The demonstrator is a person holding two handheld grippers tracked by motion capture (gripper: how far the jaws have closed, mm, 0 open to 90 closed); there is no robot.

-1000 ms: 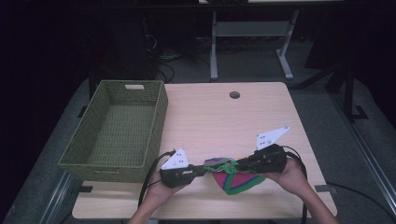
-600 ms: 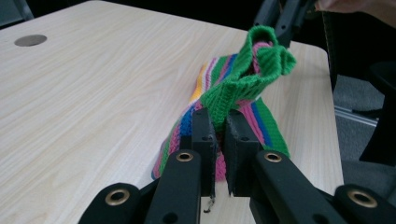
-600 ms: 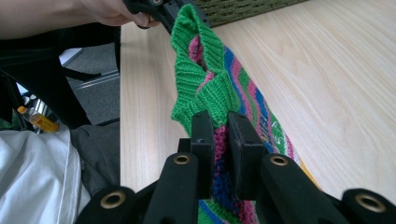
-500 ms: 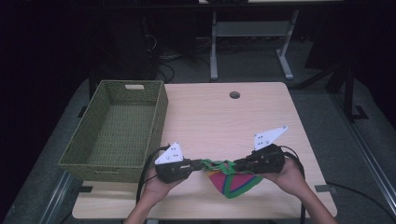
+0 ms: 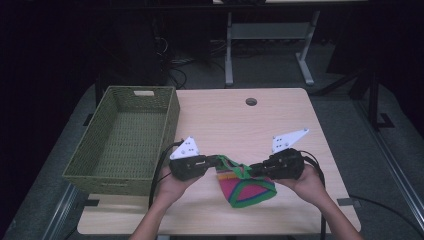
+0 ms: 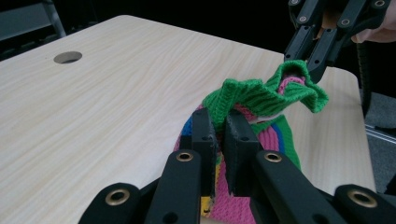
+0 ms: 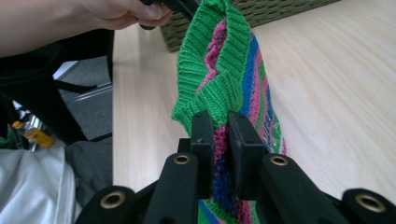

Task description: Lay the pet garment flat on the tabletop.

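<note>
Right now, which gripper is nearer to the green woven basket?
Left. The left gripper is just beside the basket near its front right corner, shut on the knitted hat; the right gripper grips the hat farther away.

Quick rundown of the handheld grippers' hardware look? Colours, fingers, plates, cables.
Both the left gripper and the right gripper are black, each topped by a pale three-cornered plate with small dark dots. Flat rectangular black fingers sit on linkage arms with brass-coloured pivot rings. A black cable trails from each. Forearms are bare, no sleeves in view.
</note>
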